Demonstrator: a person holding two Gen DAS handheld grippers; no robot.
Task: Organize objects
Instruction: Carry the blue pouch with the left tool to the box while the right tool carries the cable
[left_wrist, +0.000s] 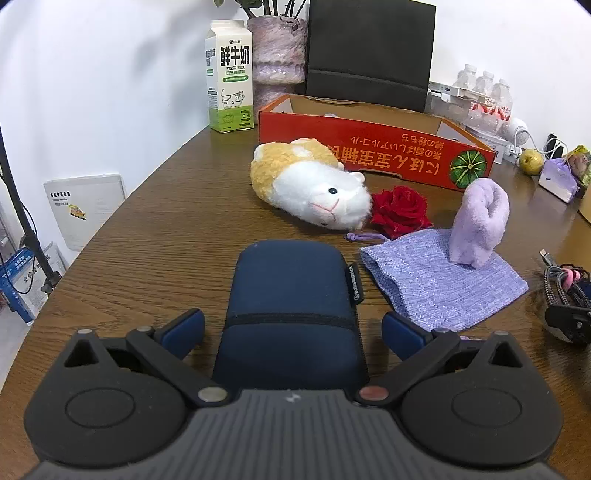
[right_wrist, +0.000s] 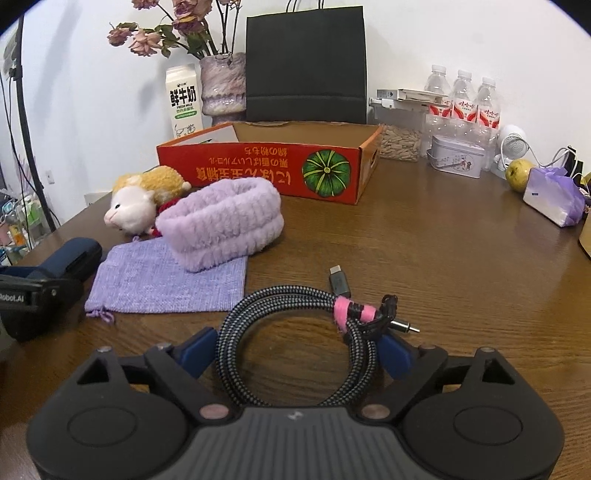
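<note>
In the left wrist view, a soft navy pouch (left_wrist: 291, 317) is seen lying on the counter (left_wrist: 155, 236) between the spread fingers of the left claw (left_wrist: 293, 332); its padded middle is judged the best hold. In the right wrist view, a coiled cable (right_wrist: 295, 343), light and springy, is bracketed by the spread right claw (right_wrist: 295, 354) and is best pinched across the bundle.

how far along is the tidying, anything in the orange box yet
Little looks done: what shows of the orange box interior is bare. In hand: the left gripper straddles the navy pouch, the right gripper straddles the coiled cable, jaws open. Left: plush hamster, rose, purple headband, knit bag.
</note>
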